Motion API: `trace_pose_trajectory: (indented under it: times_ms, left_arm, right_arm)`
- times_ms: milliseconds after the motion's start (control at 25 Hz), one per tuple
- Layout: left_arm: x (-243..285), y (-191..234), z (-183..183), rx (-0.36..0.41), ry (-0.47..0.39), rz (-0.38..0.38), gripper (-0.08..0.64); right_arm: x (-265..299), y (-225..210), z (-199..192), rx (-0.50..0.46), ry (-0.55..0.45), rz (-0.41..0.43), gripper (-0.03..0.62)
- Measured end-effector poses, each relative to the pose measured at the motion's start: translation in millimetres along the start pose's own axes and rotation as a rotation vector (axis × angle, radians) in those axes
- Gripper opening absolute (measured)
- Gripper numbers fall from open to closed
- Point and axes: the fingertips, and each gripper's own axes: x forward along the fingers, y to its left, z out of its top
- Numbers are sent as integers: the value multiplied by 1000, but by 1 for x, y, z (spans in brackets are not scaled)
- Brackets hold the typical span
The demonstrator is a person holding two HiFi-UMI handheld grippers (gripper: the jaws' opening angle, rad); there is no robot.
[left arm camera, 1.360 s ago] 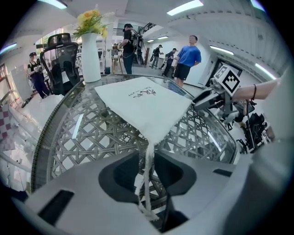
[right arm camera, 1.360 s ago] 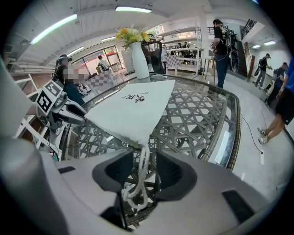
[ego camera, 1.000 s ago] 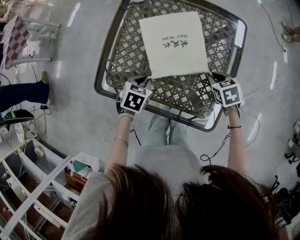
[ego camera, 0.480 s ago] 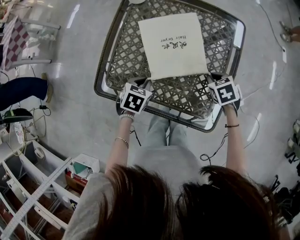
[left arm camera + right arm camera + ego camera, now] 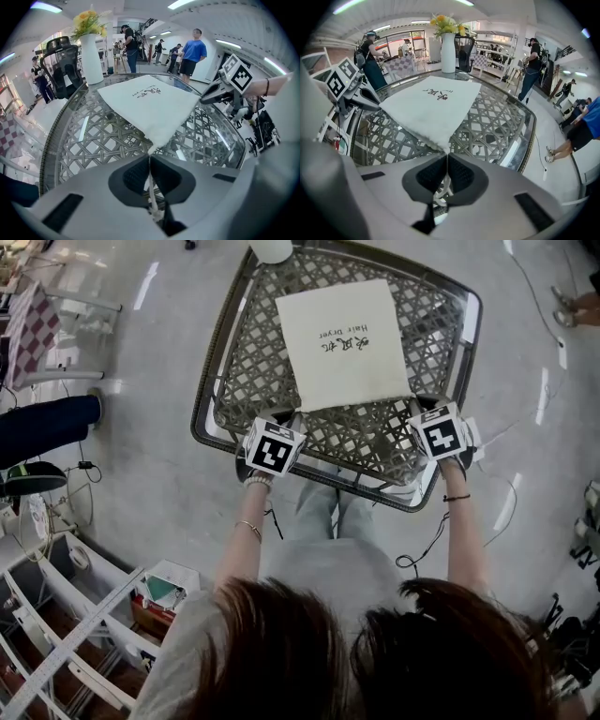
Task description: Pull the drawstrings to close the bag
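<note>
Item 1 — bag (image 5: 343,343): cream cloth with black print; it lies flat on the table (image 5: 234,352), a woven lattice under a glass top; its mouth edge faces me, and its 2 near corners meet my 2 grippers.

Item 2, left gripper (image 5: 150,161): my jaws have just been closing and now stand pinched to a slit on the left drawstring (image 5: 151,187); this white cord runs from the bag's near-left corner down between the pads, and its frayed end hangs behind them; that corner is drawn to a point just above the jaw tips.

Item 3, right gripper (image 5: 447,161): my jaws have likewise just been closing and are now clamped on the right drawstring (image 5: 443,185); the cord loops behind the pads; the bag's near-right corner tapers to the jaw tips.

Item 4 — vase (image 5: 448,51): white, upright, holding yellow flowers; it stands at the table's far edge, well apart from the bag.
</note>
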Motion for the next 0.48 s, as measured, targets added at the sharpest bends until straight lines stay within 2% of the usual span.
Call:
trace_pose_trajectory:
  times_ms: [320, 480]
  left_arm:
    - [-10, 9, 8, -26, -21, 60, 32]
    - [-16, 12, 13, -35, -47, 58, 32]
  right_arm:
    - [-17, -1, 12, -50, -32, -35, 26]
    - [-24, -2, 19, -58, -44, -46, 26]
